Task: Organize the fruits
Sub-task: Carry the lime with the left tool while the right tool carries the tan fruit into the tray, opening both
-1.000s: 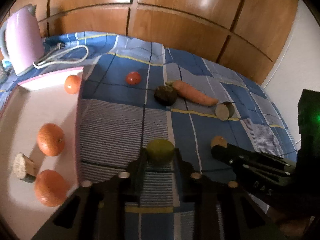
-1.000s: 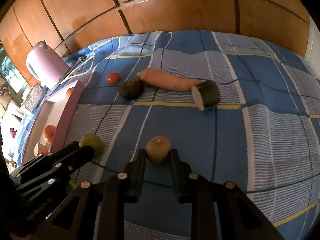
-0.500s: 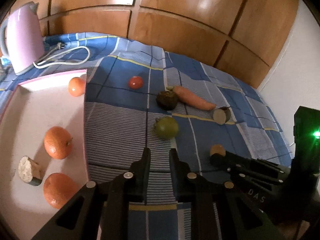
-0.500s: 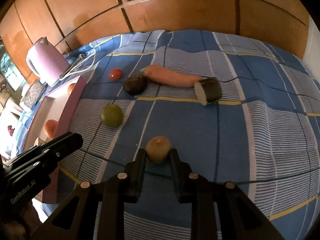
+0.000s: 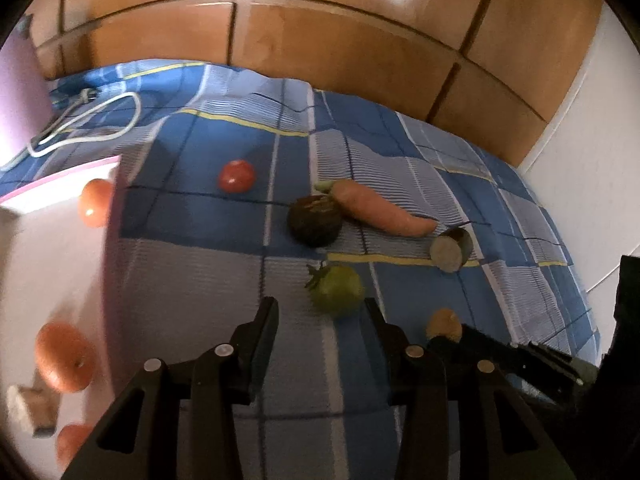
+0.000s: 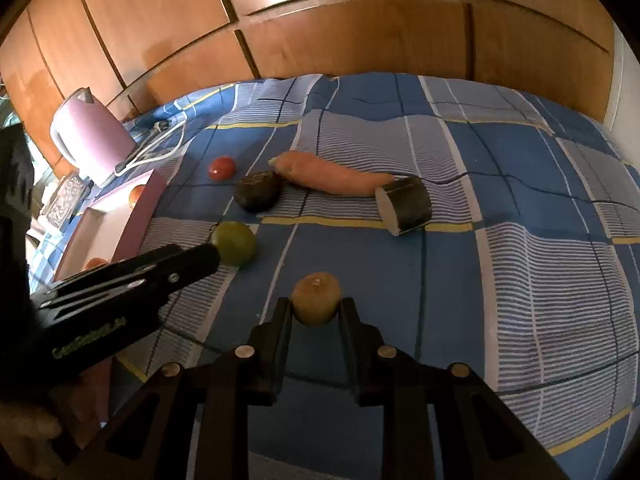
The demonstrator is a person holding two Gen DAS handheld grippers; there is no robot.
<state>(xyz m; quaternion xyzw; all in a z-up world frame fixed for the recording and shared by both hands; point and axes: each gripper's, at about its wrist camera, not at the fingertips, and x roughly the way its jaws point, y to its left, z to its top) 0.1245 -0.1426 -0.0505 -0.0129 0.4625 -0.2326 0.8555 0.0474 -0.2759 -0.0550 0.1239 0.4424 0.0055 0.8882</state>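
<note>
A green fruit (image 5: 338,290) with a dry stalk lies on the blue checked cloth. It sits just ahead of my left gripper (image 5: 320,308), nearer the right finger. The jaws are opening and do not press on the fruit. From the right wrist view the left gripper (image 6: 208,256) has its tip beside the green fruit (image 6: 234,242). My right gripper (image 6: 316,308) is shut on a brown kiwi (image 6: 316,298), held low over the cloth. The kiwi (image 5: 443,322) also shows in the left wrist view, at the tip of the right gripper (image 5: 460,340).
Farther back lie a small red tomato (image 5: 236,176), a dark round fruit (image 5: 315,220), a carrot (image 5: 380,210) and a cut dark-skinned piece (image 5: 450,248). A pink-rimmed white tray (image 5: 52,264) on the left holds oranges (image 5: 64,356). A pink kettle (image 6: 92,136) and its white cable stand behind it.
One second ago the green fruit sat at the left gripper's shut tips; then it lay free farther ahead. Now the left gripper has closed in on it, jaws apart. The right gripper kept still.
</note>
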